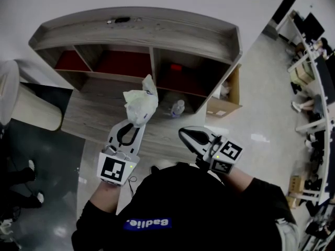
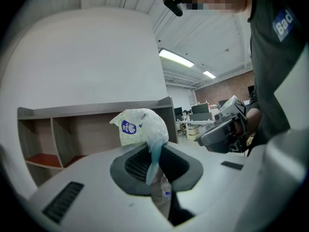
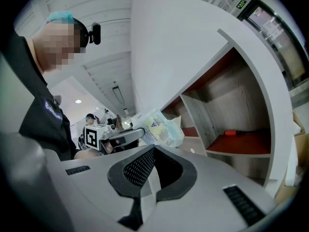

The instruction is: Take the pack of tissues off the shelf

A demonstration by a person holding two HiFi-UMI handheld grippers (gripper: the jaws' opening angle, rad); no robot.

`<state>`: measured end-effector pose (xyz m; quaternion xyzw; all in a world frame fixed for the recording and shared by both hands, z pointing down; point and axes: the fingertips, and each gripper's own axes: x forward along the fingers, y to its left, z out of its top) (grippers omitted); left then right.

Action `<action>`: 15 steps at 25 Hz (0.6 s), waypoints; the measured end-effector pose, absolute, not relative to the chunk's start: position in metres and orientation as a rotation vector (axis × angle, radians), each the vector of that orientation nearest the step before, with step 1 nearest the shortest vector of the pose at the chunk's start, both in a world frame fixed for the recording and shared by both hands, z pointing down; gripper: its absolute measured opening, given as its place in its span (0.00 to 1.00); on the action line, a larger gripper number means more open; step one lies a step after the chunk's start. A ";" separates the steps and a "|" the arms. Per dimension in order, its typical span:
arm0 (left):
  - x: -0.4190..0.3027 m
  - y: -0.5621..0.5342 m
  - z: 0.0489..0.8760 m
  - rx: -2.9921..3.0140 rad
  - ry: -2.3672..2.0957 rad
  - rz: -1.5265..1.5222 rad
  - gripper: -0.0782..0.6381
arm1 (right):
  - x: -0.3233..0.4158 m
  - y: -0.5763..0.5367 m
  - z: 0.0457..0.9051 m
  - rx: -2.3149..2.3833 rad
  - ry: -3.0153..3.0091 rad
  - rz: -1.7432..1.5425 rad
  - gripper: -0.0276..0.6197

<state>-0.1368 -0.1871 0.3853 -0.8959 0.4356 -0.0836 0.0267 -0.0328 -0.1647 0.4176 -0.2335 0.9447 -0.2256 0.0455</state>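
Above the shelf's (image 1: 131,33) front ledge, at 12 o'clock from your left gripper (image 1: 137,124), the tissues (image 1: 140,102) sit in open air, one edge pinched between its jaws. At 3 o'clock, your right gripper (image 1: 184,133) is closed on nothing, apart from the bottle (image 1: 178,107).
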 end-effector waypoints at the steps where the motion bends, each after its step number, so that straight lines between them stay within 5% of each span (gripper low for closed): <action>1: -0.134 -0.184 0.386 -2.788 1.346 -0.245 0.16 | -0.033 -0.164 0.418 -0.708 2.886 -0.689 0.09; 15: -0.124 -0.170 0.388 -2.911 1.384 -0.124 0.16 | -0.033 -0.161 0.417 -0.693 2.913 -0.633 0.09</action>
